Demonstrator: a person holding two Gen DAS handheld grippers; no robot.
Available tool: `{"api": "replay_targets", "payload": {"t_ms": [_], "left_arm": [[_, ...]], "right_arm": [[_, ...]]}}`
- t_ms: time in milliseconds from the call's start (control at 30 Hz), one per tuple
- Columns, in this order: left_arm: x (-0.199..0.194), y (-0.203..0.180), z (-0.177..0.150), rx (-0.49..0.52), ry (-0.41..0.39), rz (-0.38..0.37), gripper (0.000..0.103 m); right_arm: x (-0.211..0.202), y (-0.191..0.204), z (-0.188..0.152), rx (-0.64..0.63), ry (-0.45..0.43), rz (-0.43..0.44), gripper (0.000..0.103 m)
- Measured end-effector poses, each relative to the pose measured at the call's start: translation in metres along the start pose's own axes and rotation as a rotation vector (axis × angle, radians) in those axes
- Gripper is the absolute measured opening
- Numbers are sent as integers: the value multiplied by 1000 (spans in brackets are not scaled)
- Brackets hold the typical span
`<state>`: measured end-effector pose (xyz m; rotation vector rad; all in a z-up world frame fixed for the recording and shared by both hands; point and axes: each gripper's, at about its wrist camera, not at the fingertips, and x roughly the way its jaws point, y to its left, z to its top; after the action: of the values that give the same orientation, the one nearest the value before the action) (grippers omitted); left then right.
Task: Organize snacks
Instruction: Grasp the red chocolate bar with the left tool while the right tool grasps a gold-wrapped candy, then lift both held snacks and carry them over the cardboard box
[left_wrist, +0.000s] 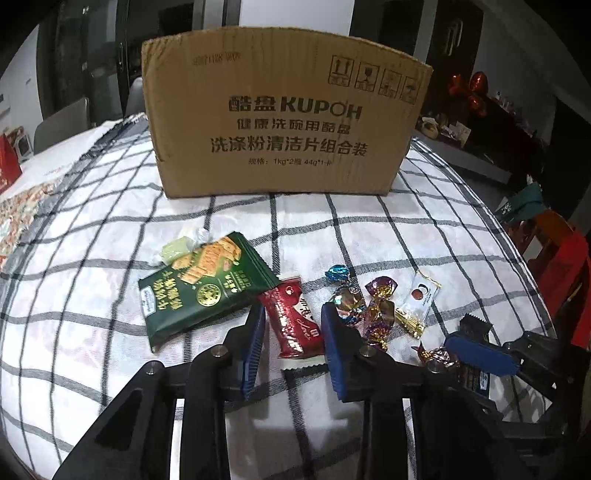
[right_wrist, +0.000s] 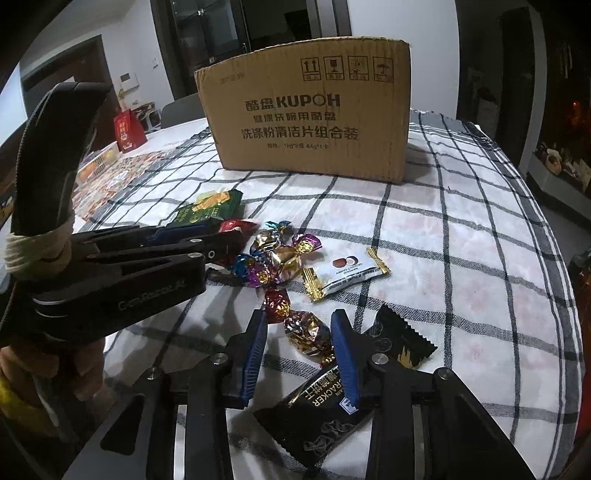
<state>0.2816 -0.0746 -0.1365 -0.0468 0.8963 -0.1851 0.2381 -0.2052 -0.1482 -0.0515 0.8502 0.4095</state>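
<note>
A: Left gripper (left_wrist: 293, 328): jaws parted, low over the checked cloth (left_wrist: 369, 229) on the tabletop, straddling a red wrapped snack (left_wrist: 291, 321). Nothing clamped.

B: Right gripper (right_wrist: 299, 343): jaws likewise apart, flanking a foil-wrapped candy (right_wrist: 308, 332); black cracker packet (right_wrist: 325, 406) lying under the right finger. Contact with either not discernible.

A: Green cracker packet (left_wrist: 203, 284) just left of the red snack; pale candy (left_wrist: 177, 249) touching its far edge.

B: Foil candies (right_wrist: 284, 254) clustered beside a white sachet (right_wrist: 345, 273). Cardboard box (right_wrist: 310, 110) upright at the far side, well apart from the snacks.
</note>
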Motion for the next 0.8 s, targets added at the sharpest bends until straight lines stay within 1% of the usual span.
{"api": "replay_targets", "payload": {"t_ms": [67,167,200,233,533,800], "left_arm": [[4,0,1,-10,5,2,30],[5,0,1,-16,7,-4,27],[5,1,1,-17,8,-7,26],[4,2,1,-18,11,-11,26],[-10,1,-5,-5,13,-26,24],[-36,-2,-2,11,-36,-51,24]], "right_arm": [[0,-1,0,1,-4,-4,33],[0,-2,1,7,-7,-7,29],[1,-2,2,9,-8,-10,22],[1,-3,2,11,-5,-11,20],[-6,-1,4,37,-18,-9,20],[-24,3,13,69,-68,-20,20]]}}
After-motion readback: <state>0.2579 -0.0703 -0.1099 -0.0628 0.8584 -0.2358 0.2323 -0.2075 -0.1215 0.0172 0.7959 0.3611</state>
